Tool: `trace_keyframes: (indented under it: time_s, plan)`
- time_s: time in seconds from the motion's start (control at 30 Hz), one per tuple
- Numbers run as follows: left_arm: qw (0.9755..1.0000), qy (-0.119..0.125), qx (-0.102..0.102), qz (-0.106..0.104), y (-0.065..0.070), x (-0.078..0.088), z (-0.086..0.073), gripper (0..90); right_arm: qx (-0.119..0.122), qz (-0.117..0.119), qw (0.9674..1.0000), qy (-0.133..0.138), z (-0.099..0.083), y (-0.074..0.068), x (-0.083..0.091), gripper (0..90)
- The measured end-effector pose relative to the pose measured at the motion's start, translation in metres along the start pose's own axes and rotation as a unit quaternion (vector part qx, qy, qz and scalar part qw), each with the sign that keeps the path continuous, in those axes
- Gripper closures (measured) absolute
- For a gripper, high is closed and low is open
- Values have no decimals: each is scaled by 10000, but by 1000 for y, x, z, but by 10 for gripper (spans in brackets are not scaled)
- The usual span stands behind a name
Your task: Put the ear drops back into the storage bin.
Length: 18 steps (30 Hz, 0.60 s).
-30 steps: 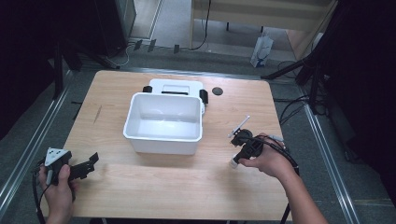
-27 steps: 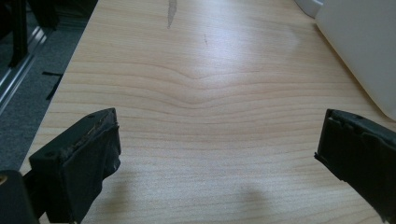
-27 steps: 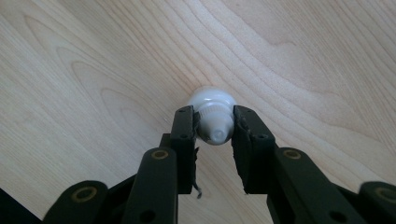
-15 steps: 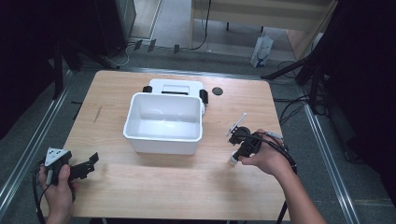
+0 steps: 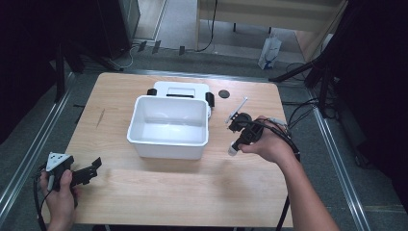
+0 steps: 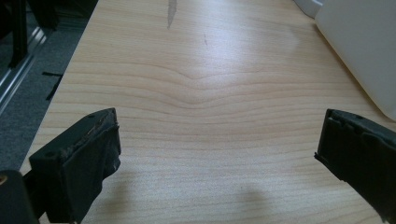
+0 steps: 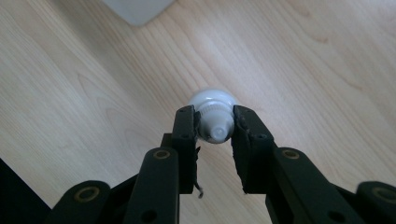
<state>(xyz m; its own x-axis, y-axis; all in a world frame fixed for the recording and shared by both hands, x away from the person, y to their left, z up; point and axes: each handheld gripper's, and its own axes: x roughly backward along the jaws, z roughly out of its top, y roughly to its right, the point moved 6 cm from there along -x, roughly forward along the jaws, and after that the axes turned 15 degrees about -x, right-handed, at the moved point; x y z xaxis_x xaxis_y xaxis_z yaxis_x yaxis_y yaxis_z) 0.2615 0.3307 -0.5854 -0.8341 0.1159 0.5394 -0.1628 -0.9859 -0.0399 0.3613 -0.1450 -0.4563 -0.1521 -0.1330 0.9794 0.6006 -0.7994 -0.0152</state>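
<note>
While I hold both tools over the light wooden table (image 5: 159, 192), here is what I read off the views.

Right gripper (image 7: 214, 127): clamped on a small white plastic bottle with a ribbed screw cap (image 7: 212, 116); both pads press its neck.
Bottle axis: in my right gripper view I look almost straight down its length, nozzle tip toward the camera, rounded body toward the wood. In the high view the bottle (image 5: 232, 149) hangs below my right hand (image 5: 269, 144), tilted, lower end toward the near-left; I cannot tell whether it touches the table.
Bottle place: right of the white rectangular plastic tub (image 5: 168, 126), near it, apart from it.
Left gripper (image 5: 89, 170): jaws wide apart, nothing between them, low over the near-left corner of the table, held by my left hand (image 5: 60, 192).
Writing: none I can read on bottle or tub.
Behind tub: white flat device with black corner knobs (image 5: 180, 89), touching or just behind the tub's far wall. Small black round disc (image 5: 223, 94) just to its right on the wood.
High view extra: thin white stick (image 5: 239, 107) rising from the right tool.
Left gripper view extra: a dark streak in the wood grain (image 6: 172, 11) ahead, tub wall (image 6: 364, 42) at the right edge.
Right gripper view extra: ribs on the cap, a tub corner (image 7: 137, 9) at the top.
</note>
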Motion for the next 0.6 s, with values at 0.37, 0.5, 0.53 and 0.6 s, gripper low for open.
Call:
trace_keyframes:
  time_s: [0.37, 0.5, 0.53, 0.6]
  plan:
    - [10000, 9, 14, -10, 0, 0, 0, 3, 222, 11, 9997, 87, 38, -14, 18, 725]
    - [10000, 18, 24, -16, 0, 0, 0, 3, 254, 23, 9996, 116, 49, -18, 25, 725]
    - [10000, 15, 23, -17, 0, 0, 0, 3, 298, 13, 9995, 87, 54, -20, 29, 725]
    - [10000, 6, 17, -17, 0, 0, 0, 4, 322, 1, 9994, 93, 59, -21, 33, 725]
